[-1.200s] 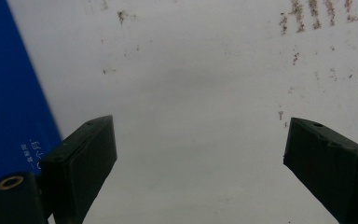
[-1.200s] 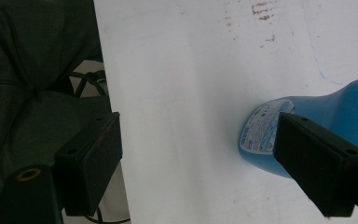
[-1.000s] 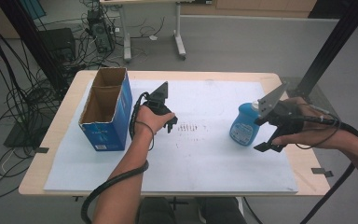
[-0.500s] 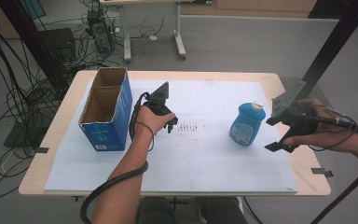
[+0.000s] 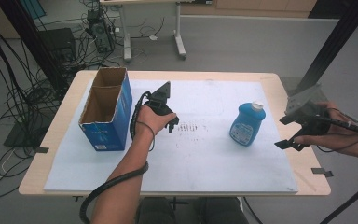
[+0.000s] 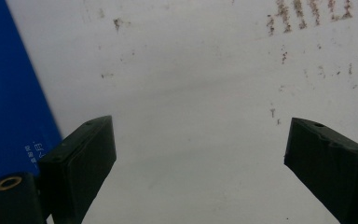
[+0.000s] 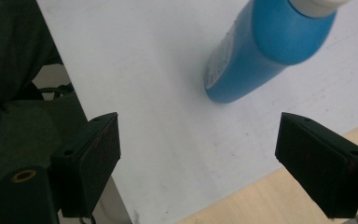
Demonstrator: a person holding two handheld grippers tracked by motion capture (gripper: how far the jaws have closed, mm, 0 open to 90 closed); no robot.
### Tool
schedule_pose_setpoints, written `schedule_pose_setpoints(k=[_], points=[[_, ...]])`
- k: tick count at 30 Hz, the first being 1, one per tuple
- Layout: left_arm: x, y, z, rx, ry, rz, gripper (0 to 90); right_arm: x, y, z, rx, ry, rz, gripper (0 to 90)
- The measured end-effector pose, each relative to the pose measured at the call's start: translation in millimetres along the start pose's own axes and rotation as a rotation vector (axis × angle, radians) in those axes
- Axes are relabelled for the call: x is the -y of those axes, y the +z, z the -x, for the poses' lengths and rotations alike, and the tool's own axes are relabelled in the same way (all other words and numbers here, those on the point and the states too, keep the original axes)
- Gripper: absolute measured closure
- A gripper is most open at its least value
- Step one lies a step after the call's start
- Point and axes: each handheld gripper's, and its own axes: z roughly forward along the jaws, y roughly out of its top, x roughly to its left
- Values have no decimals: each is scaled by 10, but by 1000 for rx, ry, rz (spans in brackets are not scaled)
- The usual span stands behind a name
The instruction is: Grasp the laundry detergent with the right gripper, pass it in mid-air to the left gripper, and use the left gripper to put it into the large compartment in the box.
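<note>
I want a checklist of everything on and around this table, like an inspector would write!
Surface: wooden table under a white sheet with dark smudges near its middle.
Job's things: blue bottle with a white cap, standing upright on the sheet; open blue cardboard box, two compartments, both look empty.
Clutter: nothing seen on the table.
Grippers: left gripper open over the sheet beside the box, holding nothing; right gripper open, off to the bottle's right near the table edge, holding nothing.
Cables: one trails along the left forearm; another from the right hand.
Surroundings: grey floor, tangled wires to the left, another table's legs behind.
</note>
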Motion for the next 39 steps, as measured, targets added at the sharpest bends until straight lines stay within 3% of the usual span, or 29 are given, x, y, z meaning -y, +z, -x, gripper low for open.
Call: schedule_pose_setpoints(k=[9,19,23,34,39], points=[[-13,-8,29,-2,9,1,92,167,30,106,44,66,19,121],[-7,-17,40,5,15,8,92,338,149,176,90,162,81,94],[-7,-18,49,6,19,12,92,391,270,187,101,202,124,69],[9,-20,52,8,26,21,92,428,627,182,97,236,175,43],[23,-33,41,11,24,26,92,425,775,192,104,247,223,35]])
